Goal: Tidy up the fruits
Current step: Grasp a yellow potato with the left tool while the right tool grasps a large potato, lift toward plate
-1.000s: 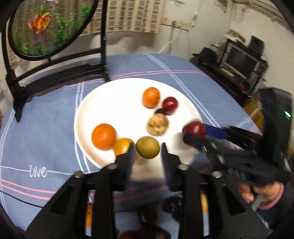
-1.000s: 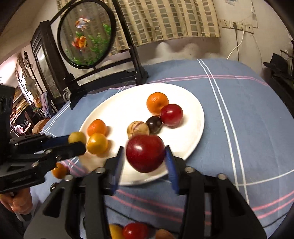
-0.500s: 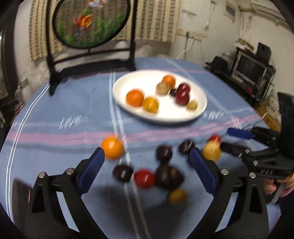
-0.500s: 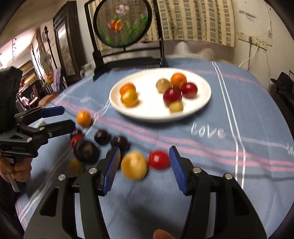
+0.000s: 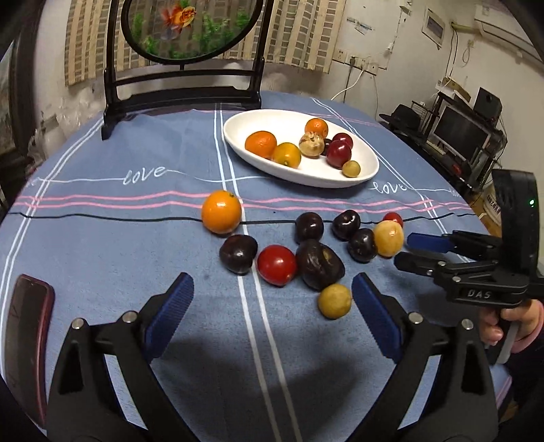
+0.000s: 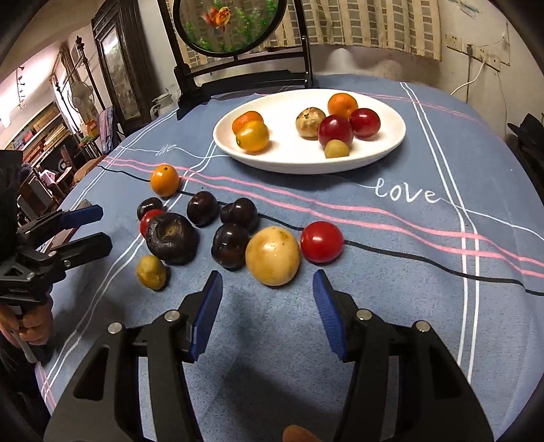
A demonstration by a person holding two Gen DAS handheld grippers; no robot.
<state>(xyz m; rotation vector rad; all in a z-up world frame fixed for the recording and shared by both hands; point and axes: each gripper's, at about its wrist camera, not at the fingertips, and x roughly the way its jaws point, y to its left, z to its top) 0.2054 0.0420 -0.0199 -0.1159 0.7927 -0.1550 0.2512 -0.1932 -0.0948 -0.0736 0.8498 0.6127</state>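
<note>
A white plate (image 5: 369, 170) (image 6: 394, 142) at the back holds several fruits: oranges, red ones, a brown one and a small green one. Loose fruits lie on the blue cloth in front of it: an orange (image 5: 221, 211) (image 6: 165, 181), several dark plums, a red tomato (image 5: 276, 264), a small yellow-green fruit (image 5: 334, 301) (image 6: 151, 272), a big yellow fruit (image 6: 272, 255) (image 5: 388, 238) and another red one (image 6: 321, 241). My left gripper (image 5: 272, 306) is open and empty just short of the tomato. My right gripper (image 6: 267, 306) is open and empty just short of the yellow fruit.
A black stand with a round goldfish picture (image 5: 183, 27) (image 6: 231, 23) stands behind the plate. A dark red phone (image 5: 23, 326) lies at the cloth's left edge. A black cable (image 5: 102, 217) runs across the cloth. Shelves with electronics (image 5: 459, 136) stand to the right.
Both grippers have pulled back from the plate to the loose fruits near the front. The red fruit held by the right gripper one second ago now lies on the plate; both grippers stand open.
</note>
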